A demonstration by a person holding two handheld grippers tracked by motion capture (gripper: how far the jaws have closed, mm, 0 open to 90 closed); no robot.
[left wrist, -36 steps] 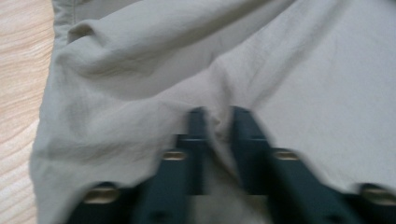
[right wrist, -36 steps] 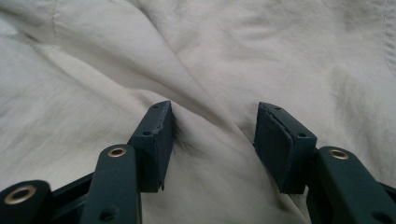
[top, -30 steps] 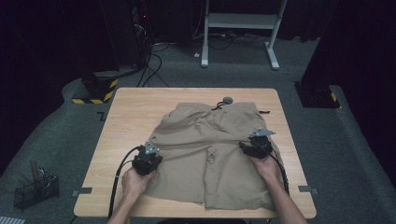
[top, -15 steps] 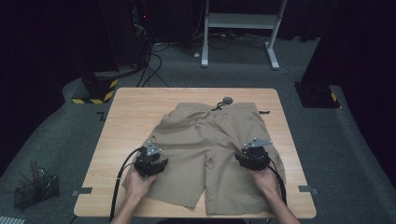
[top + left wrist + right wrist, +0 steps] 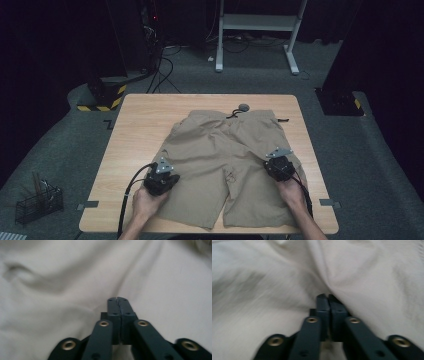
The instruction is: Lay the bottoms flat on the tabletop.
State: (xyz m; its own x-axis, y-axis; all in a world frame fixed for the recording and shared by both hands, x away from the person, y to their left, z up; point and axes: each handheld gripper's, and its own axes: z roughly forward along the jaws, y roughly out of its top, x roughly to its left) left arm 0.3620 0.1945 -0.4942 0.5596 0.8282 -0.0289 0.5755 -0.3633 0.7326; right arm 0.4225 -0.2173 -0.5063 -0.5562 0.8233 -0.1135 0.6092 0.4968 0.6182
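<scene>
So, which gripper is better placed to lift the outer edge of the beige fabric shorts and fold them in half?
Right, probably. The right gripper has a raised fold of the beige fabric shorts at its closed tips, while the left gripper rests shut on flat cloth.

High view above table looking forward-down, both gripper views pressed close on shared shorts

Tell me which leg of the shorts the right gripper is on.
The right gripper rests on the shorts' leg toward the table's right edge; the left gripper is on the other leg.
</scene>
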